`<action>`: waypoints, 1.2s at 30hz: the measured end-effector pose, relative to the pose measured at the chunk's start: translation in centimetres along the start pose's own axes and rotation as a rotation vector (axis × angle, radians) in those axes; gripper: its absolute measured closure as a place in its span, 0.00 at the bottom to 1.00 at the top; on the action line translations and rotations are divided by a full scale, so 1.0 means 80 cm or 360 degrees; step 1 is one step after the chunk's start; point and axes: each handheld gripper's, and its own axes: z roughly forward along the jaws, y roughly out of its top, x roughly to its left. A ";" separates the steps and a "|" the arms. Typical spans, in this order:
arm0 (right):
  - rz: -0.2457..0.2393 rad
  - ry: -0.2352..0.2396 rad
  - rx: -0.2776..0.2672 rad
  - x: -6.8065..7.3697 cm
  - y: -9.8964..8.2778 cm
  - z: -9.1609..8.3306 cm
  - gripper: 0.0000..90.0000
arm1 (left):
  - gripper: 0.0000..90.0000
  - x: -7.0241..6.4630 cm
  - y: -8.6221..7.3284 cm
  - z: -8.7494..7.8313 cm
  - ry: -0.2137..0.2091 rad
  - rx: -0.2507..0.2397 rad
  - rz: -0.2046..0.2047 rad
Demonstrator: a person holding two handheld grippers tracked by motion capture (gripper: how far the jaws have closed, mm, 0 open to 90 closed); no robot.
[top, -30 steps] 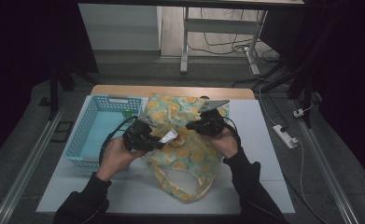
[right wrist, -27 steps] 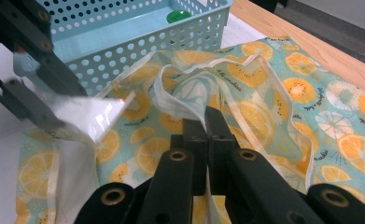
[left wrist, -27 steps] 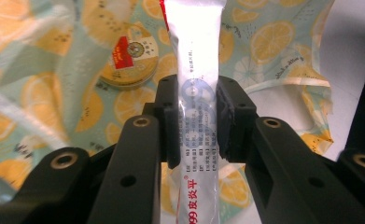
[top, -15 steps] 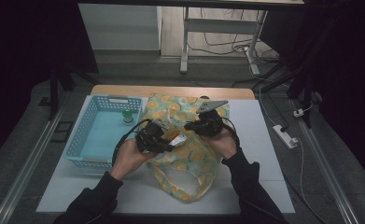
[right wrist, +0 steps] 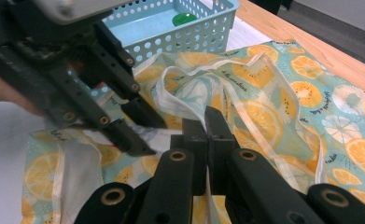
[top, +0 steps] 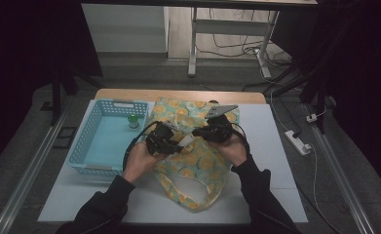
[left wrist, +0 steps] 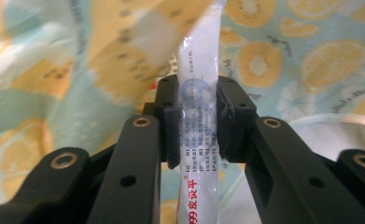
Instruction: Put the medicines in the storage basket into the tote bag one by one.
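Observation:
A cloth bag (top: 194, 163) printed with orange slices lies on the white table. My left gripper (top: 177, 144) is shut on a white printed tube (top: 186, 141) and holds it at the bag's mouth. In the left gripper view the tube (left wrist: 199, 107) stands upright between the pads, with the bag's cloth (left wrist: 273, 56) right behind it. My right gripper (top: 203, 131) is shut on the bag's white-hemmed rim (right wrist: 203, 105) and lifts it. From the right gripper view, the left gripper (right wrist: 140, 135) comes in from the left, close to the raised rim.
A light blue perforated basket (top: 88, 136) stands left of the bag, with a small green-capped item (top: 133, 120) in its far corner. Bare white tabletop (top: 276, 170) lies to the right and front. A wooden edge (top: 178, 94) runs along the table's far side.
My left hand has carried the tube to the right and slightly down, from beside the basket to the bag's mouth. The right gripper has stayed put, holding the rim.

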 end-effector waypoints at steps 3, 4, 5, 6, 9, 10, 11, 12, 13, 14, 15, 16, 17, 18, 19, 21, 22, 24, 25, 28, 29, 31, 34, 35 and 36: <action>0.0001 0.0003 0.0005 0.000 0.000 0.001 1.00 | 0.81 0.008 0.000 0.001 0.0021 -0.0001 -0.0029; 0.0000 0.0003 0.0005 0.000 0.000 0.001 1.00 | 0.81 0.011 0.000 0.001 0.0032 -0.0002 -0.0044; 0.0000 0.0003 0.0006 0.000 -0.001 0.001 1.00 | 0.81 0.013 0.000 0.001 0.0035 -0.0002 -0.0055; 0.0000 0.0003 0.0006 0.000 -0.001 0.002 1.00 | 0.80 0.015 0.000 0.002 0.0036 0.0000 -0.0063; 0.0002 -0.0002 0.0007 0.000 -0.002 0.003 1.00 | 0.81 0.019 0.003 0.004 0.0057 0.0009 -0.0082; 0.0005 -0.0001 0.0007 0.000 -0.002 0.004 1.00 | 0.80 0.019 0.004 0.005 0.0065 0.0007 -0.0086; 0.0005 -0.0004 0.0011 0.000 -0.002 0.004 1.00 | 0.80 0.020 0.005 0.005 0.0072 0.0012 -0.0089; 0.0005 -0.0005 0.0014 0.000 -0.002 0.004 1.00 | 0.80 0.020 0.007 0.006 0.0078 0.0018 -0.0090; 0.0006 -0.0005 0.0013 0.000 -0.002 0.004 1.00 | 0.80 0.021 0.008 0.008 0.0086 0.0018 -0.0093; 0.0008 -0.0005 0.0014 0.000 -0.002 0.004 1.00 | 0.80 0.021 0.010 0.009 0.0099 0.0028 -0.0095; 0.0007 -0.0006 0.0014 0.000 -0.002 0.005 1.00 | 0.80 0.022 0.011 0.010 0.0112 0.0035 -0.0098; 0.0007 -0.0006 0.0014 0.000 -0.002 0.005 1.00 | 0.80 0.023 0.013 0.010 0.0115 0.0038 -0.0101; 0.0008 -0.0007 0.0010 0.000 -0.002 0.005 1.00 | 0.80 0.024 0.014 0.011 0.0115 0.0040 -0.0112; 0.0010 -0.0010 0.0010 0.000 -0.002 0.004 1.00 | 0.80 0.026 0.015 0.012 0.0119 0.0044 -0.0120; 0.0012 -0.0016 0.0007 0.000 -0.002 0.004 1.00 | 0.80 0.026 0.016 0.014 0.0128 0.0046 -0.0129; 0.0015 -0.0019 0.0004 -0.001 -0.002 0.003 1.00 | 0.80 0.028 0.018 0.016 0.0149 0.0066 -0.0127; 0.0015 -0.0024 0.0004 -0.001 -0.003 0.003 1.00 | 0.80 0.029 0.018 0.018 0.0157 0.0072 -0.0128; 0.0017 -0.0027 0.0003 -0.002 -0.002 0.003 1.00 | 0.80 0.031 0.020 0.020 0.0169 0.0083 -0.0137; 0.0017 -0.0027 0.0003 -0.002 -0.003 0.003 1.00 | 0.80 0.032 0.020 0.021 0.0176 0.0090 -0.0140; 0.0017 -0.0027 0.0004 -0.002 -0.003 0.004 1.00 | 0.80 0.034 0.022 0.024 0.0202 0.0106 -0.0161; 0.0018 -0.0027 0.0005 -0.002 -0.003 0.004 1.00 | 0.80 0.035 0.023 0.026 0.0215 0.0116 -0.0163; 0.0019 -0.0032 0.0006 -0.002 -0.003 0.004 1.00 | 0.80 0.035 0.024 0.028 0.0231 0.0125 -0.0167; 0.0019 -0.0035 0.0010 -0.002 -0.004 0.005 1.00 | 0.80 0.036 0.026 0.031 0.0262 0.0150 -0.0163; 0.0020 -0.0037 0.0011 -0.002 -0.004 0.005 1.00 | 0.80 0.036 0.027 0.032 0.0274 0.0158 -0.0160; 0.0020 -0.0037 0.0011 -0.002 -0.004 0.005 1.00 | 0.80 0.036 0.027 0.033 0.0287 0.0163 -0.0159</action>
